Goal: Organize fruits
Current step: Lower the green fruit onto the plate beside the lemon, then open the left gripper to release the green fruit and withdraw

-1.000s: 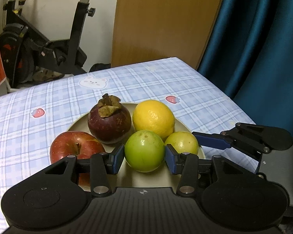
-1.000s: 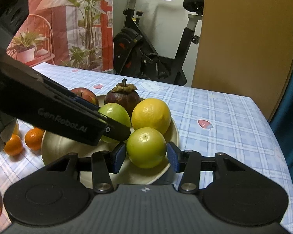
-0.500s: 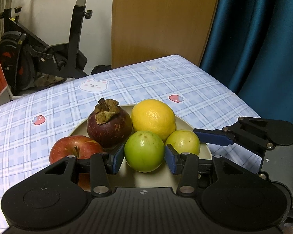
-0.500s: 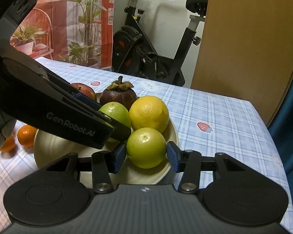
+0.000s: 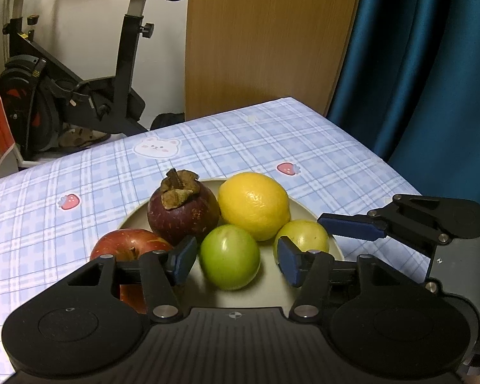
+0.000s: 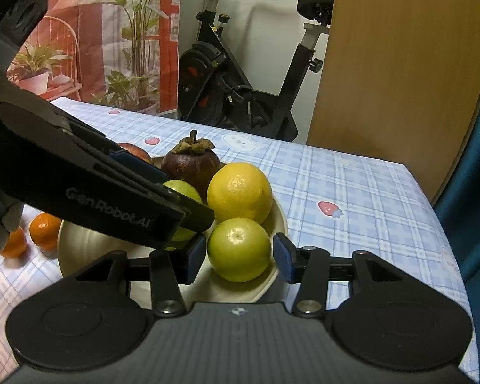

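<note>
Opening just now, the left gripper (image 5: 236, 260) frees the green fruit (image 5: 229, 257); the right gripper (image 6: 239, 257) brackets the yellow-green fruit (image 6: 239, 249) on the plate (image 6: 80, 249), pads apart from it.

Left tool (image 5: 236, 260) freshly parted around green fruit (image 5: 229, 257) on plate (image 5: 307, 212), pads clear.

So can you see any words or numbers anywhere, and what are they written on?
"GenRobot.AI": pale letters on the black side of the left hand-held gripper, seen from the right wrist camera.
The tablecloth has only pictures, a bear face and strawberries, no words.
The exercise bike has a small yellow mark, too small to read.
</note>
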`<state>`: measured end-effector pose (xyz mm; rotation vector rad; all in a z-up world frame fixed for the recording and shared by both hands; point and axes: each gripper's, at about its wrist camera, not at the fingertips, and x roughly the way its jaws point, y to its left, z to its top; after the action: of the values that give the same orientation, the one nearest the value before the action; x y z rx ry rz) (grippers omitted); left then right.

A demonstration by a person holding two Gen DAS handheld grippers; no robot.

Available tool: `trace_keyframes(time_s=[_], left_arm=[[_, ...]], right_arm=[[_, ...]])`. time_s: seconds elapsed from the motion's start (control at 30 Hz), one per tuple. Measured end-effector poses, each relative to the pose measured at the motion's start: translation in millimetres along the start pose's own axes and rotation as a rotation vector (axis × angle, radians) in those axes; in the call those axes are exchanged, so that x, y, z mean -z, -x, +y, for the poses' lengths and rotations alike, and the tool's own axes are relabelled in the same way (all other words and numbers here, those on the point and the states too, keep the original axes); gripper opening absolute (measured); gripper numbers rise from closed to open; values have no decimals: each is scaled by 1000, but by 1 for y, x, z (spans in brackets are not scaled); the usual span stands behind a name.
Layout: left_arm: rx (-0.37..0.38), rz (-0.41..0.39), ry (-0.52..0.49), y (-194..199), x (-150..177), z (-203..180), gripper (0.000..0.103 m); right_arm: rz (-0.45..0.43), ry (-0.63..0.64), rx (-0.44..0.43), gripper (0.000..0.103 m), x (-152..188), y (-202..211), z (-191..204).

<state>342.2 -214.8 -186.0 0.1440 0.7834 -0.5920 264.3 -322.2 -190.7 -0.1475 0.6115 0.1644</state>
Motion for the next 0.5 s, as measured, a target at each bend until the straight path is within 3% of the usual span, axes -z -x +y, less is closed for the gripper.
trace_keyframes(time_s=[0.5], left_arm=[[10,-62,-2,38,-1,-1,63]], right_arm=[[-40,-65,4,50,-6,25,1]])
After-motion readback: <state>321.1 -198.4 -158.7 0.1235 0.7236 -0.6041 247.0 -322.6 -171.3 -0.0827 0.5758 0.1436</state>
